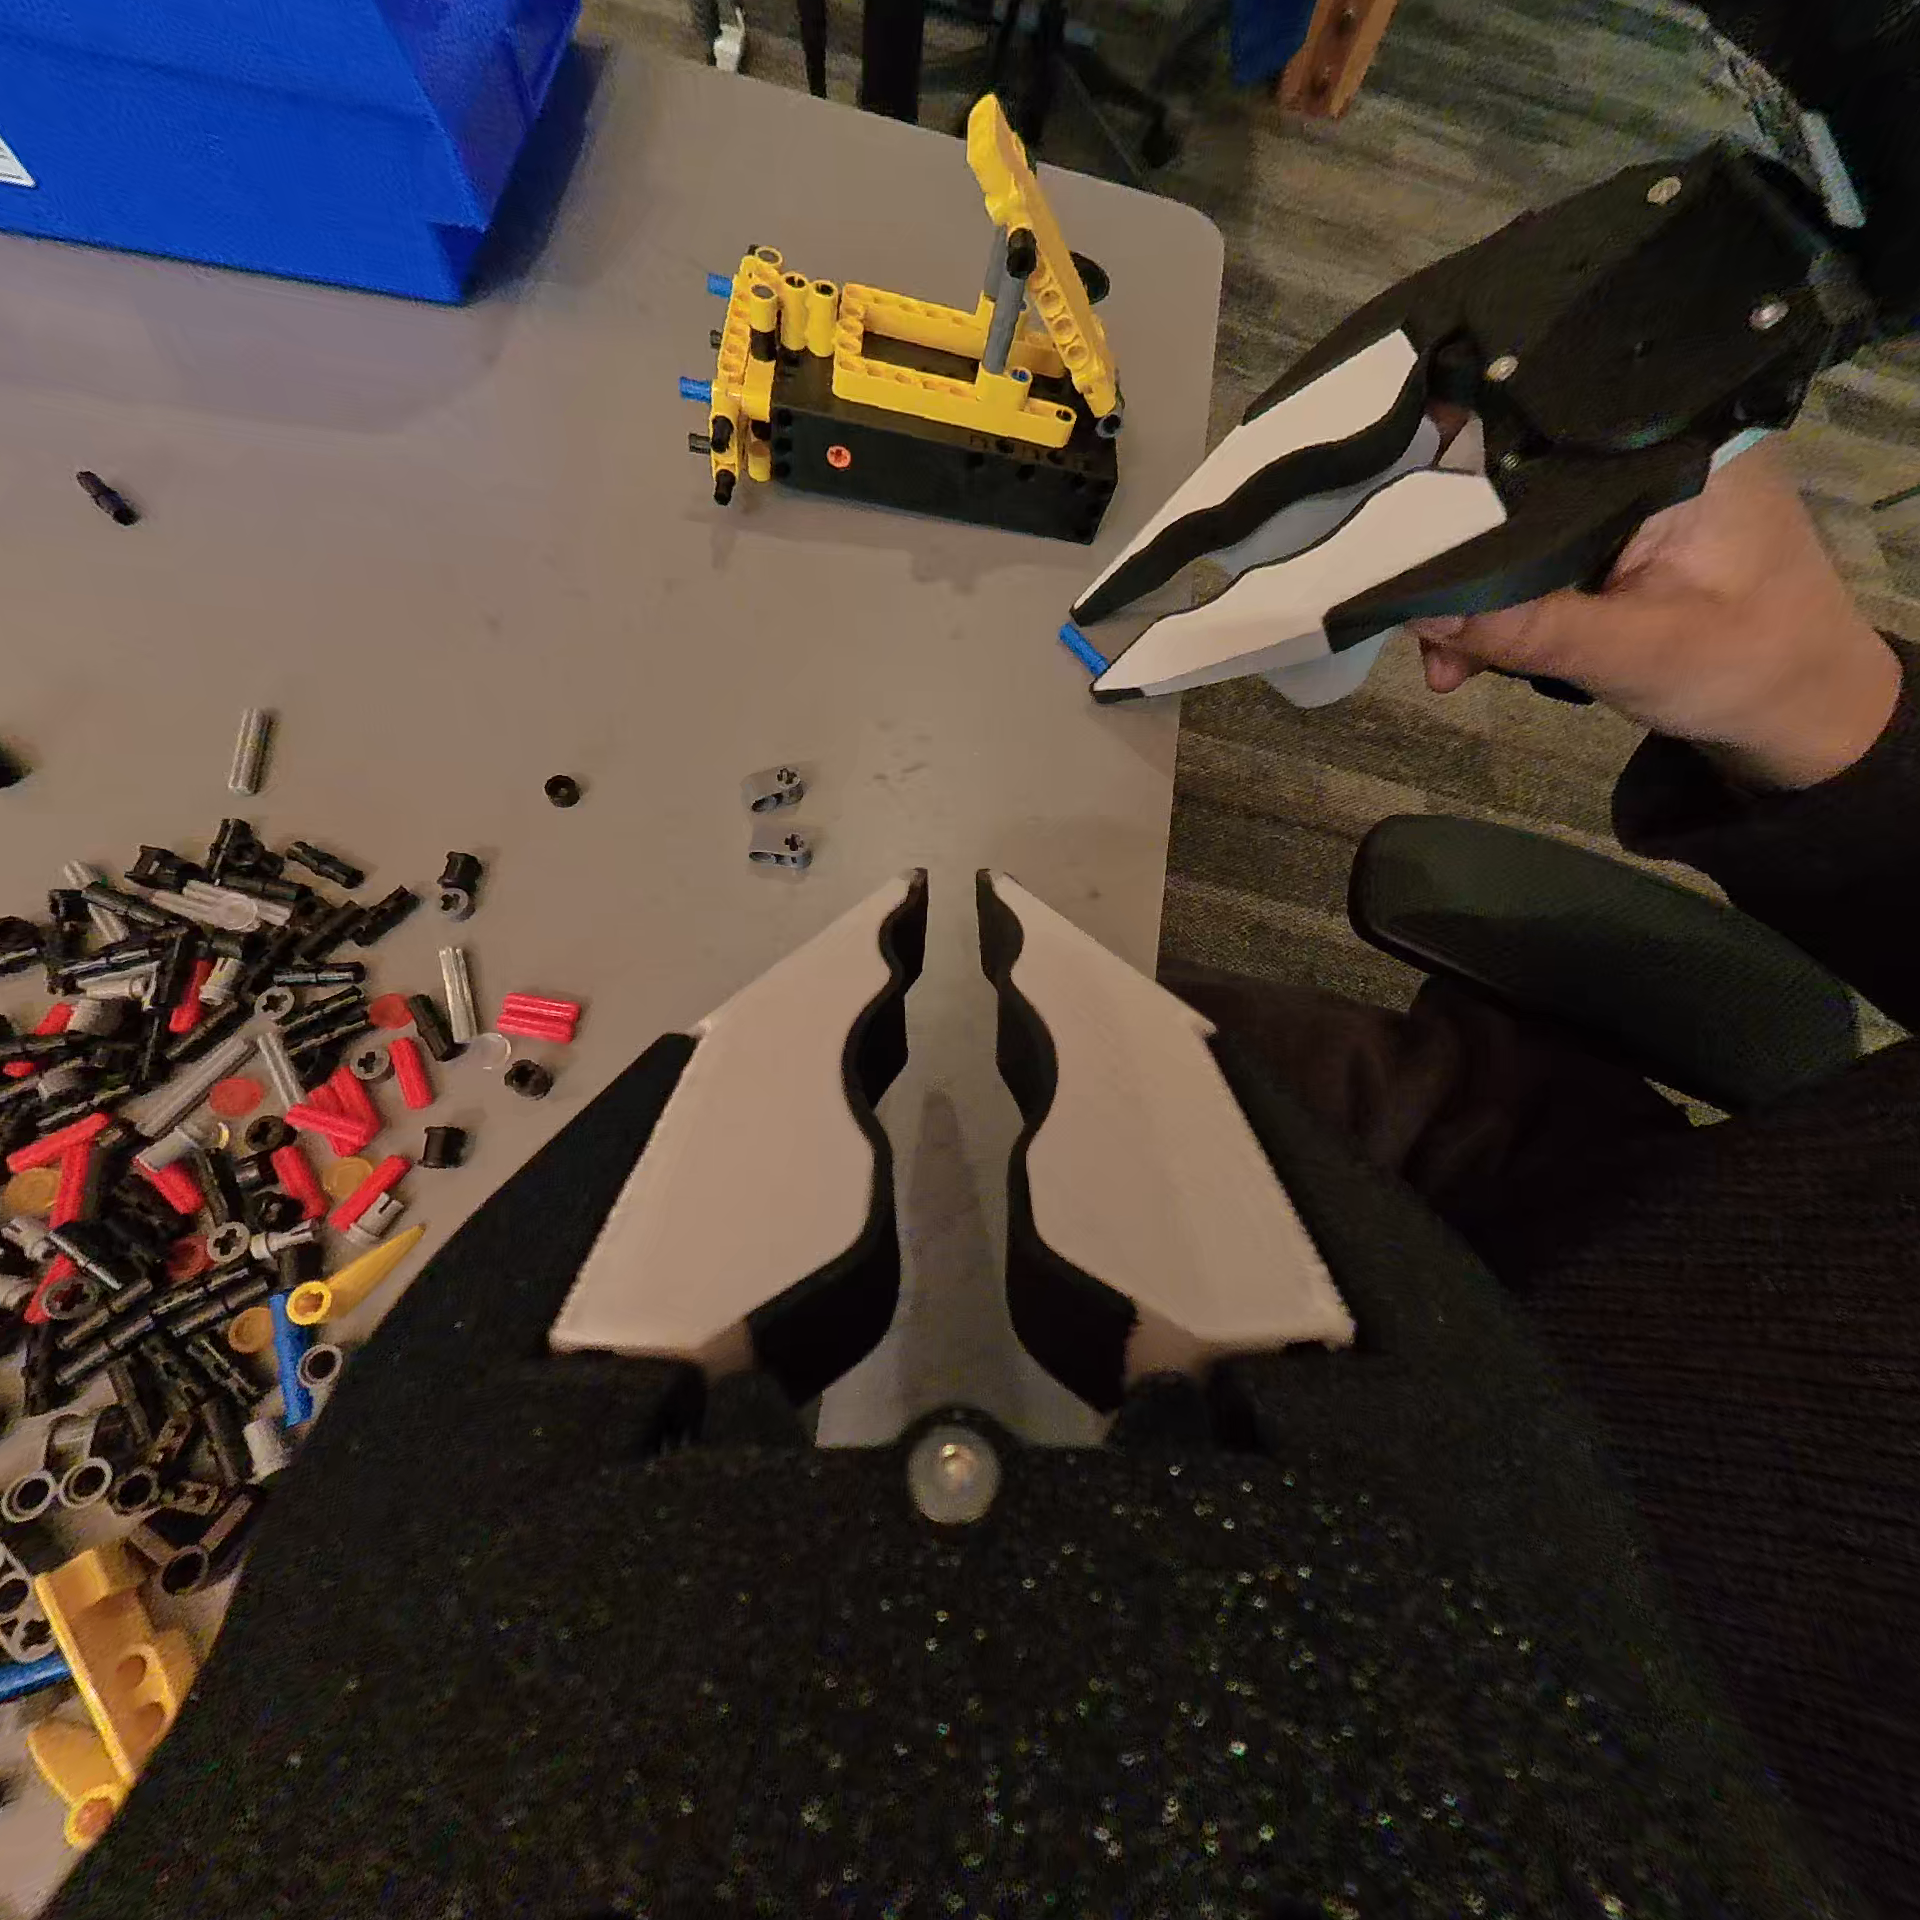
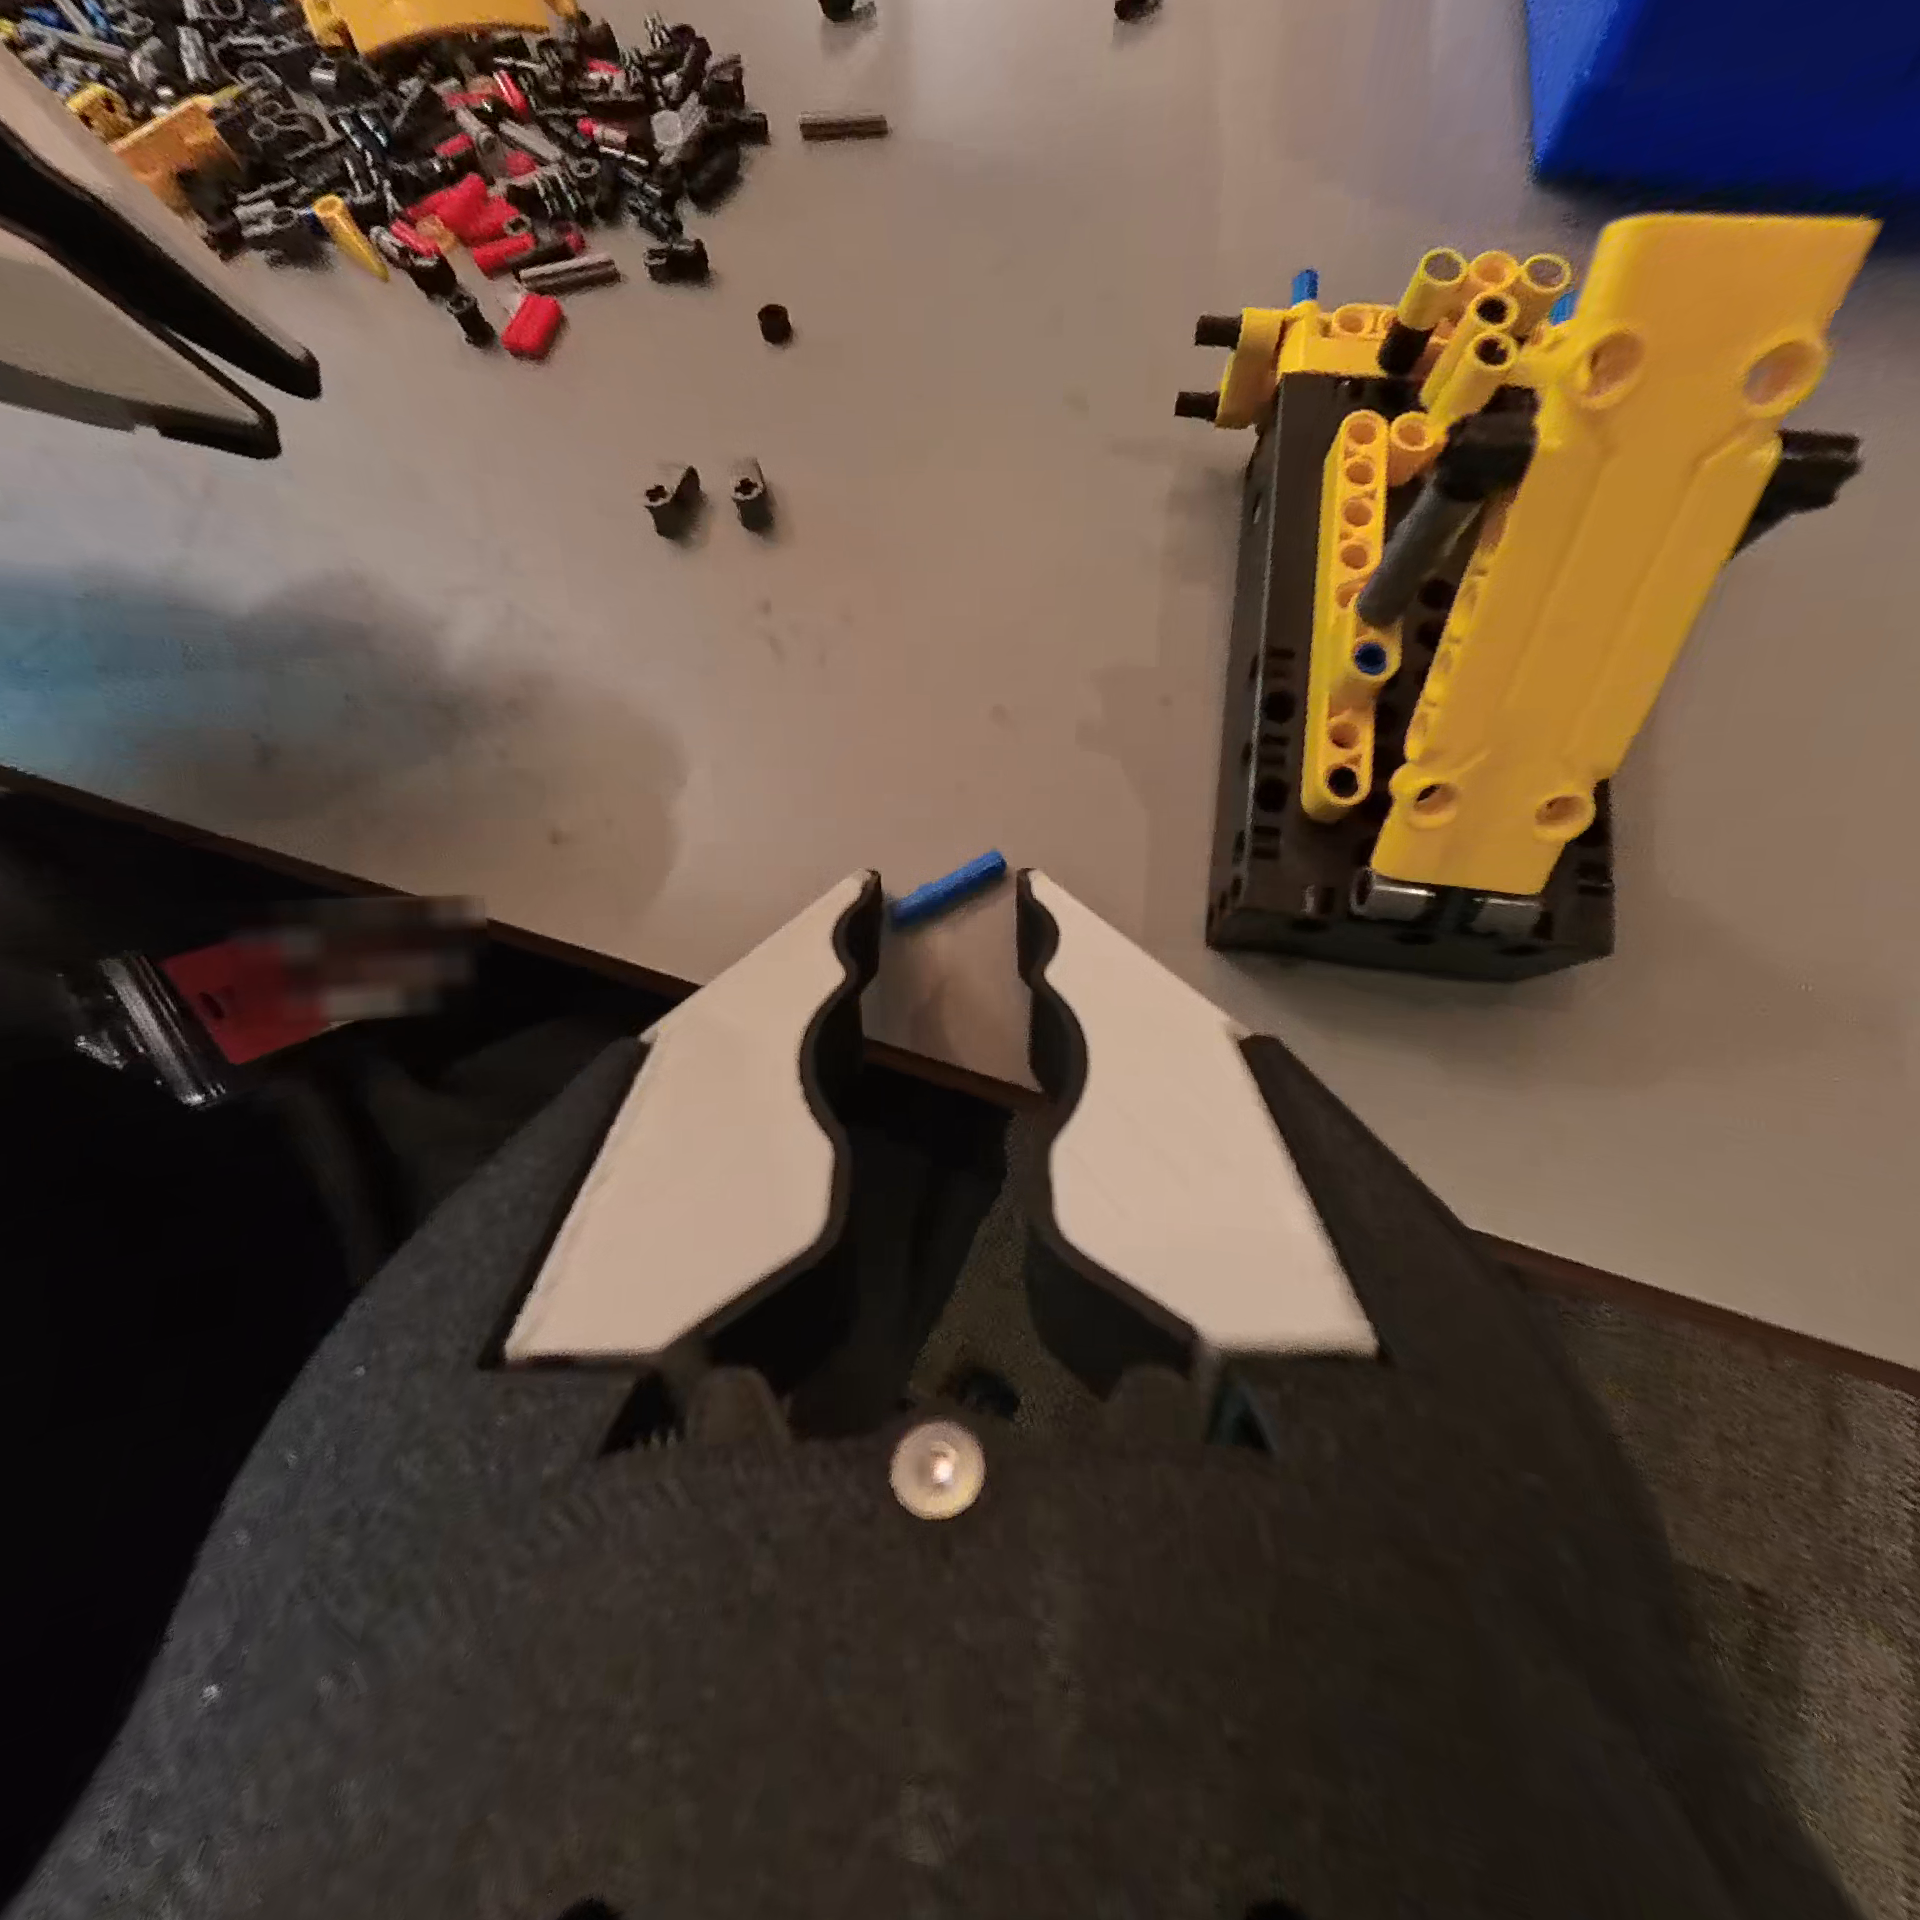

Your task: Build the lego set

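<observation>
On my left feed the table [image 1: 520, 623] reads flat grey. My left gripper [image 1: 951, 883] has white fingers edged in black, and so does my right gripper [image 2: 948, 883]. At twelve o'clock stands a yellow-and-black model [image 1: 914, 395] studded with blue pins. At nine o'clock sprawls a loose pile [image 1: 177, 1143] of black, grey, red and yellow. A blue pin [image 2: 945, 888] lies between my right fingers. A blue bin [image 1: 270, 135] sits at eleven.

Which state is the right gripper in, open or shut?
Open: the right gripper shows a clear gap between its fingertips, with the blue pin lying loose on the table.
</observation>
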A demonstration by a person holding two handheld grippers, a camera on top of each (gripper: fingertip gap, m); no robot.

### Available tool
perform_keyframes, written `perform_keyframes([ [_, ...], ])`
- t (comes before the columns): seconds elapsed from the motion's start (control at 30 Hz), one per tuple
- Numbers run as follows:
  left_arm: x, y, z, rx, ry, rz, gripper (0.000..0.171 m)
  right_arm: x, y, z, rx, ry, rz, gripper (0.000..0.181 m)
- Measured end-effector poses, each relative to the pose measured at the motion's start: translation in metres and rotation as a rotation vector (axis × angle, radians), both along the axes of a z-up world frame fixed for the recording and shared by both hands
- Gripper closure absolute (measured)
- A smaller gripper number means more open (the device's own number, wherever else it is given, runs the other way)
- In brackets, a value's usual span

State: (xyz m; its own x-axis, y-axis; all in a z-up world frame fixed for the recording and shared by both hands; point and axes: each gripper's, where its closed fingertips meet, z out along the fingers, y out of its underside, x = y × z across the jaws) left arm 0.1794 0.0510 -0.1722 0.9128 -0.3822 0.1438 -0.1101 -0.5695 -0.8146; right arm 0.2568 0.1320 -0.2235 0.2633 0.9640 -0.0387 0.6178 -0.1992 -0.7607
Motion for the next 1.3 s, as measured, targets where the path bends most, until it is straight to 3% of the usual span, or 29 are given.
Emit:
perform_keyframes([
  [0.13, 0.002, 0.000, 0.002, 0.010, -0.041, 0.004, 0.163, -0.001, 0.001, -0.001, 0.050, -0.037, -0.019, 0.161],
  [0.23, 0.005, -0.001, 0.004, 0.019, -0.074, 0.002, 0.163, -0.005, -0.001, -0.001, 0.076, -0.051, -0.018, 0.177],
  [0.4, 0.008, -0.004, 0.010, 0.041, -0.157, 0.003, 0.163, -0.019, -0.016, 0.011, 0.158, 0.018, 0.059, 0.177],
  [0.5, 0.019, -0.008, 0.024, 0.064, -0.374, -0.026, 0.160, -0.037, -0.052, 0.052, 0.228, 0.249, 0.213, 0.177],
  [0.6, 0.030, -0.022, 0.065, 0.175, -0.741, -0.120, 0.129, -0.043, -0.076, 0.091, 0.365, 0.410, 0.297, 0.177],
  [0.67, 0.022, -0.028, 0.083, 0.211, -0.947, -0.126, 0.127, -0.046, -0.085, 0.106, 0.495, 0.452, 0.324, 0.177],
  [0.77, 0.017, -0.033, 0.081, 0.153, -1.064, -0.123, 0.126, -0.051, -0.098, 0.118, 0.659, 0.484, 0.375, 0.177],
  [0.93, 0.031, -0.046, 0.080, 0.047, -1.184, -0.197, 0.125, -0.060, -0.128, 0.122, 0.690, 0.537, 0.498, 0.177],
  [1.03, 0.035, -0.052, 0.085, 0.023, -1.260, -0.235, 0.126, -0.064, -0.134, 0.123, 0.658, 0.556, 0.521, 0.177],
  [1.17, 0.034, -0.052, 0.079, 0.016, -1.246, -0.197, 0.157, -0.067, -0.139, 0.126, 0.624, 0.588, 0.544, 0.177],
  [1.3, 0.030, -0.054, 0.083, 0.017, -1.309, -0.193, 0.161, -0.070, -0.142, 0.128, 0.581, 0.618, 0.559, 0.175],
])
